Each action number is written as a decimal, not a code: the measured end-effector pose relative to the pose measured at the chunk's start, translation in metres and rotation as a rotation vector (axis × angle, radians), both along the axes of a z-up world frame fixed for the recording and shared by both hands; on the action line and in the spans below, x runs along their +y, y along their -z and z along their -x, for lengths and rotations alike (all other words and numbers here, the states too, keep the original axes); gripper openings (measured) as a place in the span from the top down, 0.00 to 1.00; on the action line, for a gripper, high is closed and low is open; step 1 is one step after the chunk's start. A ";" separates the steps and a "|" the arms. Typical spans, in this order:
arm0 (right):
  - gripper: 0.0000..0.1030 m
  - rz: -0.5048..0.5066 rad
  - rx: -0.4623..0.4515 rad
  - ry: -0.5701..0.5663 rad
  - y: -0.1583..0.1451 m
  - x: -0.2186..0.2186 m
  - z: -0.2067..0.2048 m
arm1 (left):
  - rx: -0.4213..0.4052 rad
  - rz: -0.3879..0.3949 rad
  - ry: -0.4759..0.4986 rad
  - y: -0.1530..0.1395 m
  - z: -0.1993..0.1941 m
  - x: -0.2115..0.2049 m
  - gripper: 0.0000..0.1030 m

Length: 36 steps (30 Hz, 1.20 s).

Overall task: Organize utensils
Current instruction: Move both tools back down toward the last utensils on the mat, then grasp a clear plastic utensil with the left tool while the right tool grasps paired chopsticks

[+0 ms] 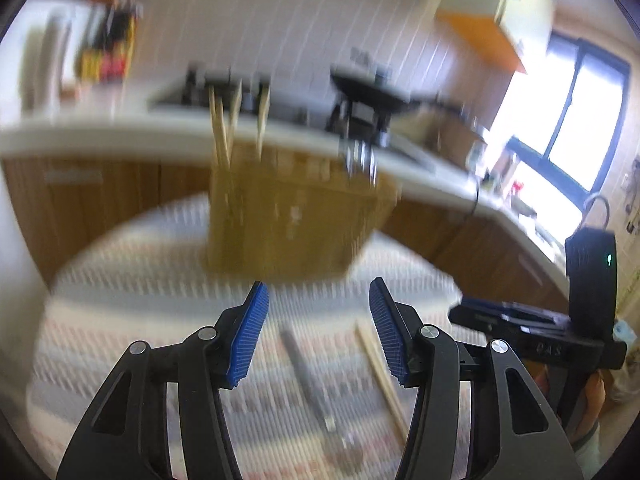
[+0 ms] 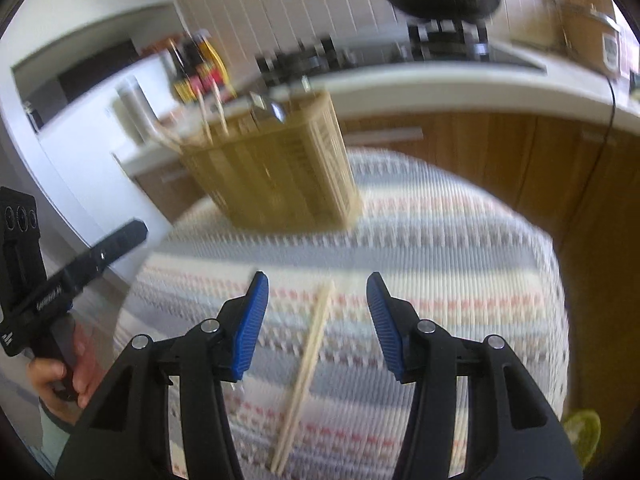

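A bamboo utensil holder point(image 1: 288, 216) point(image 2: 272, 172) stands at the far side of a round table under a striped cloth point(image 1: 120, 312) point(image 2: 460, 248); several chopsticks and some metal utensil ends stick out of it. My left gripper point(image 1: 318, 296) is open above the cloth, and a metal utensil point(image 1: 308, 380) lies between and below its blue pads. A pair of chopsticks point(image 1: 380, 376) point(image 2: 304, 376) lies on the cloth. My right gripper point(image 2: 318, 288) is open above those chopsticks, apart from them. The picture is blurred by motion.
A white kitchen counter point(image 1: 120, 132) point(image 2: 440, 76) runs behind the table, with a black pan on a stove point(image 2: 444, 0) and sauce bottles point(image 2: 200, 68). In the right wrist view a hand point(image 2: 60, 376) holds the other gripper's handle at the left. A bright window point(image 1: 576, 104) is at right.
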State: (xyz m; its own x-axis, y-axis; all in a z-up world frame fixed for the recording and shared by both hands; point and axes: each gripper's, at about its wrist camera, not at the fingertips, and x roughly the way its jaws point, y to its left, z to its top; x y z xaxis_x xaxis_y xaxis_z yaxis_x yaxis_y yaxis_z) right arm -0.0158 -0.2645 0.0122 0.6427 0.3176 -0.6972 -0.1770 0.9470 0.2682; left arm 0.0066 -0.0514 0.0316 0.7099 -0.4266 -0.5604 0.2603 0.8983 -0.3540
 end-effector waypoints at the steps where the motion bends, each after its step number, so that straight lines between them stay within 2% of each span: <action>1: 0.54 0.008 0.036 -0.001 0.007 0.001 0.000 | 0.055 -0.009 0.009 0.009 -0.002 -0.003 0.51; 4: 0.54 0.013 0.120 -0.008 0.026 0.004 0.000 | 0.208 -0.021 0.035 0.033 -0.011 -0.008 0.51; 6: 0.54 -0.008 0.167 -0.005 0.038 0.003 0.000 | 0.282 -0.019 0.058 0.047 -0.015 -0.012 0.51; 10: 0.54 -0.072 0.228 0.003 0.052 -0.002 0.001 | 0.365 -0.129 0.075 0.069 -0.025 -0.029 0.51; 12: 0.54 -0.067 0.240 0.010 0.055 -0.003 0.000 | 0.383 -0.198 0.073 0.077 -0.031 -0.039 0.52; 15: 0.54 -0.062 0.252 0.008 0.058 -0.001 0.001 | 0.364 -0.315 0.065 0.081 -0.034 -0.057 0.54; 17: 0.54 -0.053 0.255 0.003 0.060 0.003 0.000 | 0.347 -0.396 0.063 0.082 -0.034 -0.068 0.66; 18: 0.54 -0.051 0.257 0.001 0.057 0.003 -0.002 | 0.333 -0.437 0.060 0.083 -0.032 -0.072 0.68; 20: 0.54 -0.047 0.263 -0.006 0.057 0.006 -0.005 | 0.310 -0.469 0.050 0.084 -0.029 -0.072 0.77; 21: 0.56 -0.041 0.266 -0.011 0.058 0.009 -0.006 | 0.304 -0.470 0.044 0.085 -0.028 -0.072 0.85; 23: 0.62 -0.018 0.276 -0.021 0.060 0.016 -0.010 | 0.308 -0.431 0.035 0.085 -0.026 -0.060 0.90; 25: 0.67 -0.002 0.291 -0.032 0.062 0.021 -0.013 | 0.319 -0.388 0.038 0.083 -0.019 -0.049 0.90; 31: 0.70 0.055 0.343 -0.052 0.071 0.044 -0.024 | 0.313 -0.380 -0.001 0.075 -0.006 -0.016 0.90; 36: 0.72 0.195 0.388 -0.076 0.073 0.068 -0.033 | 0.327 -0.414 0.006 0.071 -0.003 0.002 0.90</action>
State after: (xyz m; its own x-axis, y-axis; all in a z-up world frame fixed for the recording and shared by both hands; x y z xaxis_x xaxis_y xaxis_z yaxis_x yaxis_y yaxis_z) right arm 0.0170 -0.1963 -0.0610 0.3012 0.1927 -0.9339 -0.1696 0.9746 0.1464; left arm 0.0091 -0.0497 -0.0397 0.4677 -0.1261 -0.8748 0.2012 0.9790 -0.0336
